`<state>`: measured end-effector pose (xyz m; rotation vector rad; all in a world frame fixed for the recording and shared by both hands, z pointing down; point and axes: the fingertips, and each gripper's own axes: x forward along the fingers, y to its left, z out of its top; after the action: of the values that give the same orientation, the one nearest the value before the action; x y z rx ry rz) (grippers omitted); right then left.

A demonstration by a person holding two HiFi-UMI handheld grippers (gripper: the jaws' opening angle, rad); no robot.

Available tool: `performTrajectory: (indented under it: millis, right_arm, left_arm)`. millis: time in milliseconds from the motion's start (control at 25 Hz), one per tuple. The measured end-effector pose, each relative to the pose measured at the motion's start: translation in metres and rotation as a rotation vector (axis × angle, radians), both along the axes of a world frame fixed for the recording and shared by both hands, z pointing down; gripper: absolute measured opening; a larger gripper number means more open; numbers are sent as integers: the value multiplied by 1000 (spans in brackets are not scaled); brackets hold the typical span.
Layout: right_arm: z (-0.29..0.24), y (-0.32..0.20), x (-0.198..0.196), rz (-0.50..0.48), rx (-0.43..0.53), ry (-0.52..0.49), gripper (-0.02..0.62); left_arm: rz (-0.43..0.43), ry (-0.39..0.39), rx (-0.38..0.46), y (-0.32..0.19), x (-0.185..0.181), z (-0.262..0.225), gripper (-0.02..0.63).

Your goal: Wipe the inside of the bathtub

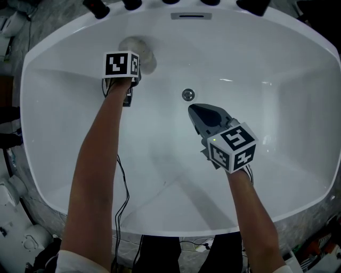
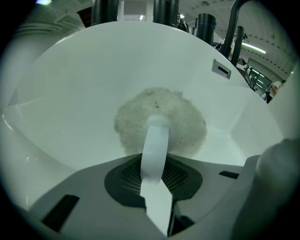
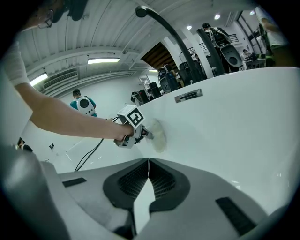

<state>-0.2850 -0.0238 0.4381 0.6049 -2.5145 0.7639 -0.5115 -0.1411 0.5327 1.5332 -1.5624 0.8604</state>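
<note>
The white bathtub (image 1: 298,69) fills the head view. My left gripper (image 1: 134,79) is up at the far wall on the left, shut on the white strap handle (image 2: 155,145) of a round grey-white scrub pad (image 2: 160,123). The pad (image 1: 140,52) lies flat against the tub wall. My right gripper (image 1: 194,111) hovers over the tub floor just right of the drain, its jaws shut with nothing between them. From the right gripper view (image 3: 148,161) I see the left gripper (image 3: 132,125) pressing the pad (image 3: 158,135) on the wall.
A metal drain (image 1: 187,95) sits in the tub floor between the grippers. An overflow slot (image 1: 191,16) is in the far wall, with dark fittings along the rim above it. A black cable (image 1: 120,181) trails along the left arm. A curved faucet (image 3: 164,23) arches overhead.
</note>
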Motion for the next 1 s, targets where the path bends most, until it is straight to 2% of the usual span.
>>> performTrajectory:
  millis: [800,1000]
  right_arm:
    - [17,23,-89,-56,1,12,20]
    - [21,32,-113,-76,5,13,20]
  left_arm:
    - [-14,-24,-1,30,-106,8,95]
    - [-51,-24,13,42,-142,7,95]
